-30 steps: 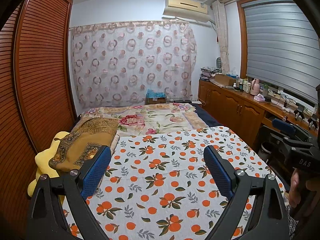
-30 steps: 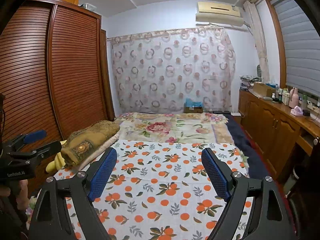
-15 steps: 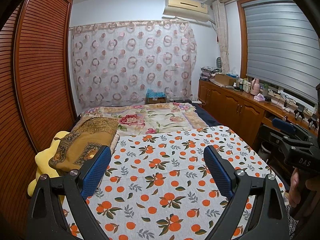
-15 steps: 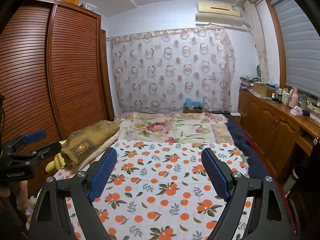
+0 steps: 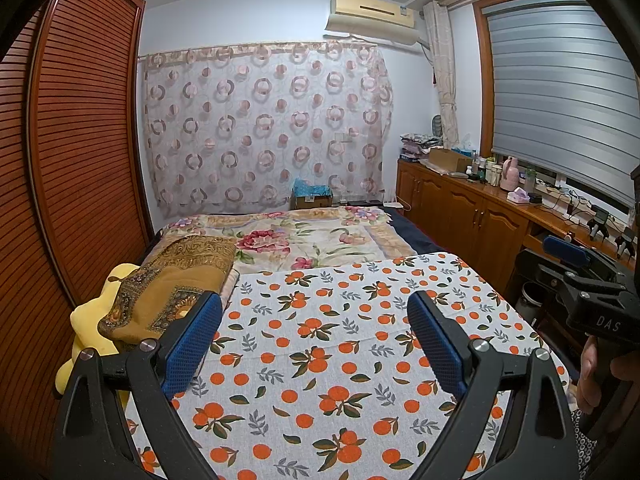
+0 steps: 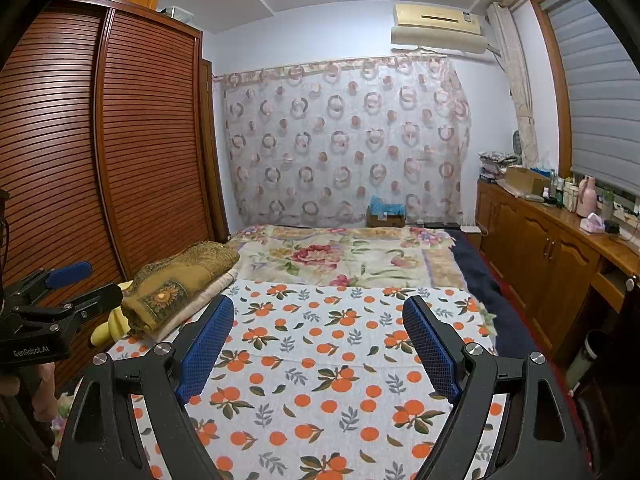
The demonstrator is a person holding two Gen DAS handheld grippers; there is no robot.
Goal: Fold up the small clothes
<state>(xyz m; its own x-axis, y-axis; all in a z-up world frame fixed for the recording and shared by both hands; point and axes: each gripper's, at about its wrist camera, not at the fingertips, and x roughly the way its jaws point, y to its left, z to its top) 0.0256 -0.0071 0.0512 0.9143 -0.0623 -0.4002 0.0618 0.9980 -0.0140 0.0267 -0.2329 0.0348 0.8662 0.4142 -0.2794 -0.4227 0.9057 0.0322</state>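
While both hand-held grippers, left and right, are hovering wide apart and gripping nothing, no small clothes are showing on the orange-print sheet; just a folded brown blanket sitting at 10 o'clock, so progress is anyone's guess.

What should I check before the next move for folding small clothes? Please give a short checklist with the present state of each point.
1. Left tool open and holding nothing: ok.
2. Right tool open and holding nothing: ok.
3. Small garment to fold in view: not ok; none shows in either view.
4. Orange-print cloth lies flat as a work surface: ok.
5. Work surface free of clutter: ok; the folded brown blanket lies at its left edge, beside the cloth.
6. The two tools apart from each other: ok; each shows only at the edge of the other's view.
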